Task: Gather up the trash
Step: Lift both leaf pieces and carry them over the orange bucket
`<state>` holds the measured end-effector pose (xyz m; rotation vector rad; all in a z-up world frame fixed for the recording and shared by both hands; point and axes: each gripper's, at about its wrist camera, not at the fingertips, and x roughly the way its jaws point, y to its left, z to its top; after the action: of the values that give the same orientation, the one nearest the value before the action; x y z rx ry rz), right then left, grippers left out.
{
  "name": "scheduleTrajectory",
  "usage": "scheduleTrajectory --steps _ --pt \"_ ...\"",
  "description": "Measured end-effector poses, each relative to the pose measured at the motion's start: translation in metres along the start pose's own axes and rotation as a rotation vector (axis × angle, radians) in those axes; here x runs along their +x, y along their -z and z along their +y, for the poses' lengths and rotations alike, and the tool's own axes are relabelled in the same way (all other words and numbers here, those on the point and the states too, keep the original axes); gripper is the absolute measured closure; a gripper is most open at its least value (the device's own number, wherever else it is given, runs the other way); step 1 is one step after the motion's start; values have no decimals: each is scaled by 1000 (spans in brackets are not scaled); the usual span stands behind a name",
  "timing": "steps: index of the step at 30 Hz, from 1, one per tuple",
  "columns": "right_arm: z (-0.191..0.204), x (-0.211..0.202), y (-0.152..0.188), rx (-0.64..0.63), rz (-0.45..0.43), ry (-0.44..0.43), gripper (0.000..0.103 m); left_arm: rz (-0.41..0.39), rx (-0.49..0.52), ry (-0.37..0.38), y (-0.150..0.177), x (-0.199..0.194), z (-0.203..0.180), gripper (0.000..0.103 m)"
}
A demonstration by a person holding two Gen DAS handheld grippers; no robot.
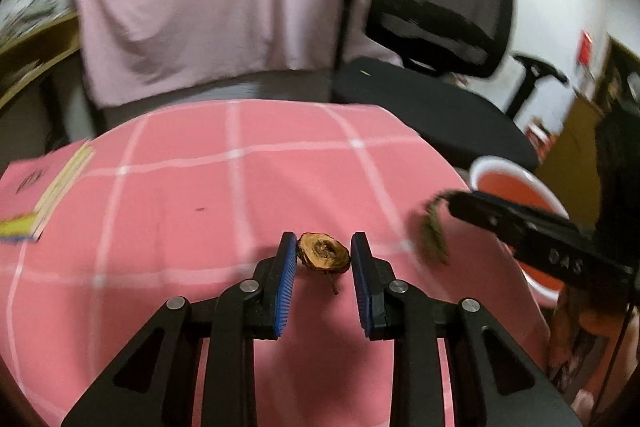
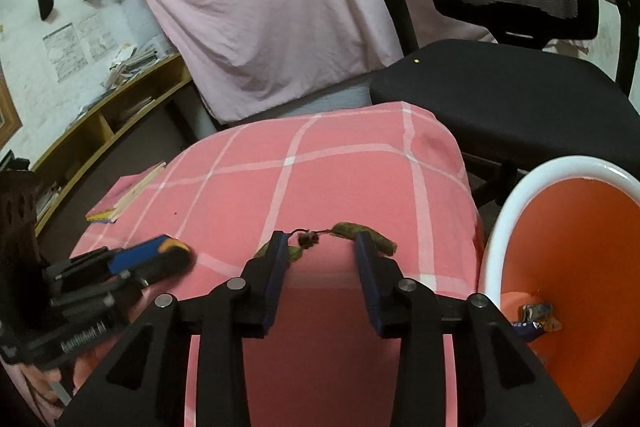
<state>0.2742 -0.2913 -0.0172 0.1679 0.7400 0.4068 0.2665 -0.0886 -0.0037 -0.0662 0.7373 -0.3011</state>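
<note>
A: What is at the right gripper [image 2: 322, 241] in its own camera?

B: A dried stem with withered leaves [image 2: 344, 230] lies across its tips, over the pink checked cloth [image 2: 320, 163]. The jaws stand apart, and I cannot tell if the pads touch the stem.

A: And to the sides of it?

B: To its right, very near, is an orange bin with a white rim [image 2: 504, 211], with a crumpled wrapper [image 2: 534, 313] inside. To its left and lower is the left gripper [image 2: 160, 255], blurred, with something orange at the tip. Further ahead on the left lies a pink book [image 2: 124, 197], and beyond the table a black office chair [image 2: 500, 83]
</note>
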Motion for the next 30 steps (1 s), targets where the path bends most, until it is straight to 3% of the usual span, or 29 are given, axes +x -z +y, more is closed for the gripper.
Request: scheduleTrajectory --steps 3,5,6,11,19,24,30 --pt "7 4 -1 -33 2 21 70 -20 -90 -29 1 -5 17 80" --pt "13 8 -3 -52 7 29 63 -21 -132 -35 0 -7 24 80" --pt "15 11 -3 -59 14 27 54 -17 -149 -36 0 -7 28 80" --pt "17 23 -3 -56 59 23 53 7 -185 -25 0 -7 38 80" --pt "17 24 0 -65 74 43 90 1 -142 -31 -3 -9 30 80" --pt "17 14 2 -70 40 16 95 -45 -100 -29 0 -18 18 80" --pt "22 -19 3 -93 -119 -11 95 -123 -39 -31 -1 -32 -3 80"
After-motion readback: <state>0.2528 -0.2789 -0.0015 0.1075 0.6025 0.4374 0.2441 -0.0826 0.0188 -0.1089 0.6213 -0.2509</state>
